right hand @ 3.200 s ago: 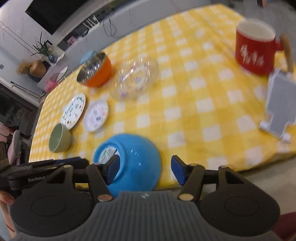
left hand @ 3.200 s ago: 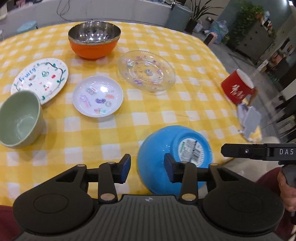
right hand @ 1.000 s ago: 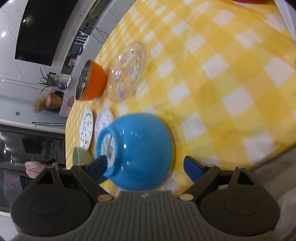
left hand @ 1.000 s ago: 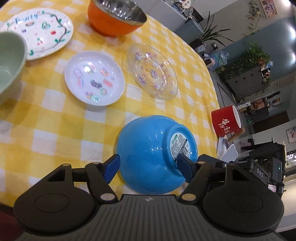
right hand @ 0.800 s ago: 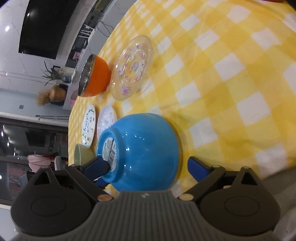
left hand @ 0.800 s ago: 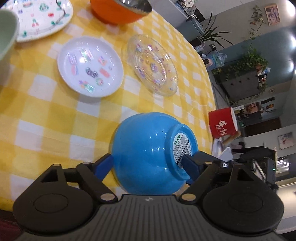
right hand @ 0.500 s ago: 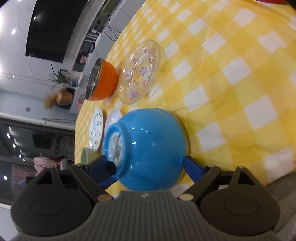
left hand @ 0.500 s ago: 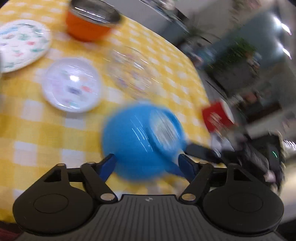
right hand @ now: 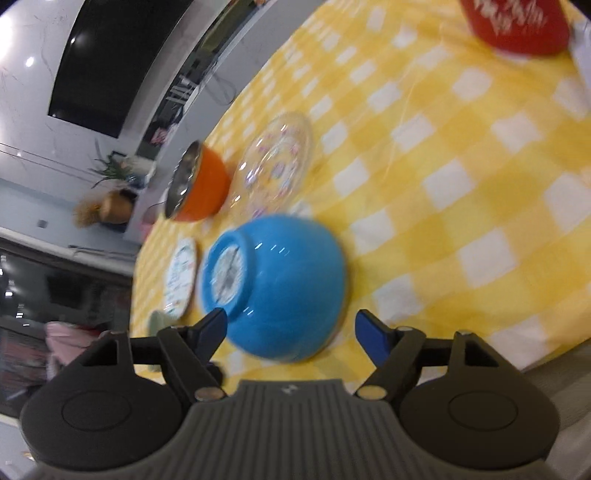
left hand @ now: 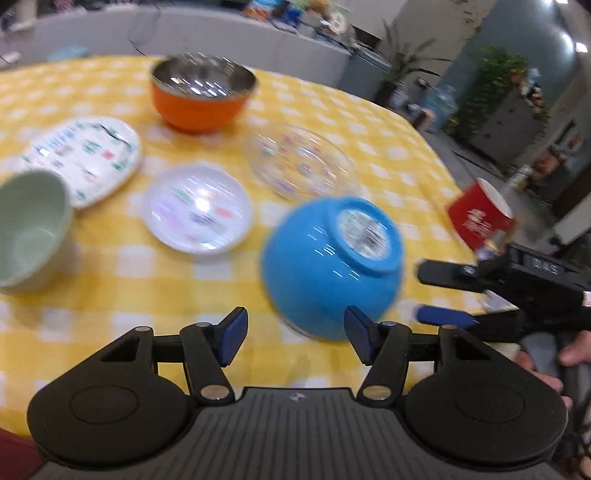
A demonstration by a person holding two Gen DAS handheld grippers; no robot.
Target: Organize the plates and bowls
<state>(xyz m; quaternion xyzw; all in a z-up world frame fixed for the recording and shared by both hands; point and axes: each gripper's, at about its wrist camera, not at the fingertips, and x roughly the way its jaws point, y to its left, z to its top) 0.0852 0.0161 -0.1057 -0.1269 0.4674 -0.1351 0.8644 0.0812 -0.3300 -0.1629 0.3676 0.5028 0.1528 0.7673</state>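
Observation:
A blue bowl (left hand: pixel 328 269) lies upside down on the yellow checked tablecloth, its labelled base up; it also shows in the right wrist view (right hand: pixel 280 288). My left gripper (left hand: pixel 293 334) is open and empty, just left of and in front of the bowl. My right gripper (right hand: pixel 291 328) is open, its jaws either side of the bowl without gripping it; it shows in the left wrist view (left hand: pixel 443 291) at the bowl's right. An orange steel-lined bowl (left hand: pixel 203 96), a green bowl (left hand: pixel 29 229), a patterned plate (left hand: pixel 85 158), a small white plate (left hand: pixel 197 210) and a glass plate (left hand: pixel 299 166) stand beyond.
A red mug (left hand: pixel 480 218) stands near the table's right edge, also in the right wrist view (right hand: pixel 517 26). The table's front edge (right hand: pixel 535 354) drops off close behind the blue bowl. Chairs, plants and cabinets lie beyond the table.
My left gripper has swung left and back off the blue bowl, which now lies to its right. The right gripper has stayed around the bowl. The frames are blurred by motion.

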